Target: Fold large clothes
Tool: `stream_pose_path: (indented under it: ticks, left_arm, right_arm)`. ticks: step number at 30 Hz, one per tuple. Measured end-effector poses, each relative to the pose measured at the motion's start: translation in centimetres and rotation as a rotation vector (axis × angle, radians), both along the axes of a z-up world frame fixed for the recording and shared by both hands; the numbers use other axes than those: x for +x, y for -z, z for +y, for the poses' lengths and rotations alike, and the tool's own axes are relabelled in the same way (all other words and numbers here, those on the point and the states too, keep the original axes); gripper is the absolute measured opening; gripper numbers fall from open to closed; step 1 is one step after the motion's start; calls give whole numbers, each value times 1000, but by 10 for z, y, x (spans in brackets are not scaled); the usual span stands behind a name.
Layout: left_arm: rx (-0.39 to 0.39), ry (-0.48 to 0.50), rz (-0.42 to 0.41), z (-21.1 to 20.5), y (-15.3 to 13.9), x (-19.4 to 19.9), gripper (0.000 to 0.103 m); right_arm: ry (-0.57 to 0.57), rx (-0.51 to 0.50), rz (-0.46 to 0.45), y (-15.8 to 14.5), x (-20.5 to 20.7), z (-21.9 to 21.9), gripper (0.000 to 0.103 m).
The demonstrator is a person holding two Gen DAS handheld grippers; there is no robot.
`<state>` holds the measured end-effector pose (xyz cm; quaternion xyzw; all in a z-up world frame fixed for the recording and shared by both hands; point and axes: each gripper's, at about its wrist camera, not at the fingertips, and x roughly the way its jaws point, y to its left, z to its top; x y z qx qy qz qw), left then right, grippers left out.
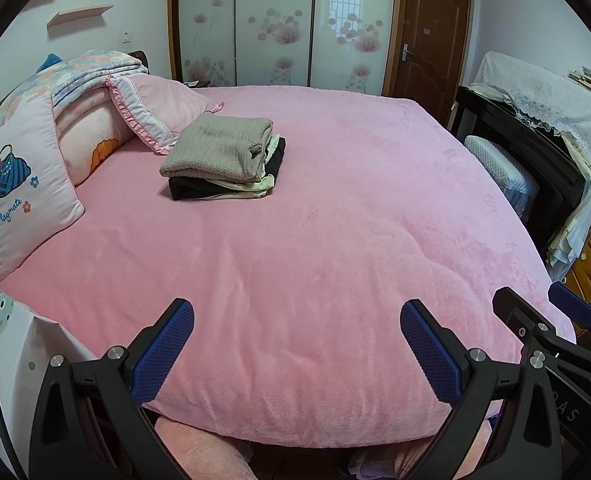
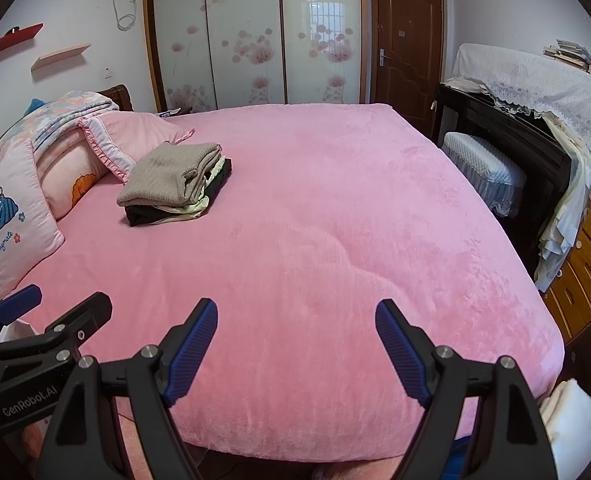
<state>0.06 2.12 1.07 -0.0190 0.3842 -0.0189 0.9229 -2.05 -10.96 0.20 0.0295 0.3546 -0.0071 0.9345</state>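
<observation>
A wide bed fills both views, covered by a fuzzy pink blanket that lies mostly smooth with a few soft ridges near its front edge. At the head end, on the left, pillows and a folded floral quilt are heaped together; one pillow carries a blue handbag picture. Behind the bed stands a wardrobe with glossy sliding doors printed in pink flowers, and beside it a brown wooden door. On the right, a dark piano under a white lace cover has a padded stool before it, with a wooden chest of drawers nearer the camera.

The stack of folded clothes rests on the blanket near the pillows, a beige knit on top, pale and black pieces beneath.

The left tool hangs over the near edge of the bed with its blue pads spread wide, nothing between them and nothing touched. The right tool is just beside it, likewise gaping wide and empty above the blanket. Both are well apart from the stack.
</observation>
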Motion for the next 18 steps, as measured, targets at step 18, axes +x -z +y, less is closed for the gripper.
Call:
stream_pose_path:
  ticks: [18]
  left_arm:
    - [11, 1, 3, 1, 2, 3, 103]
  right_arm:
    - [5, 4, 12, 13, -1, 1, 82]
